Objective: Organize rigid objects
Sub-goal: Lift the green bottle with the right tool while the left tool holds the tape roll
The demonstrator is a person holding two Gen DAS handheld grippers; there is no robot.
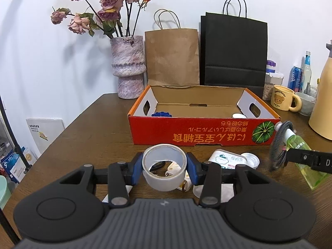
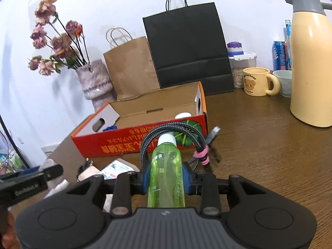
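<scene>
while clamped – tape roll (image 1: 165,167) | left tool (image 1: 165,169) – between pads

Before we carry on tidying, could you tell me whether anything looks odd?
Yes: a coiled cable hangs looped around the neck of the green bottle held in the right gripper, so both are lifted together.

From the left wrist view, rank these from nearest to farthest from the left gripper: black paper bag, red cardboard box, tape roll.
1. The tape roll, clamped in the left gripper.
2. The red cardboard box, just ahead on the table.
3. The black paper bag, standing behind the box against the wall.
</scene>
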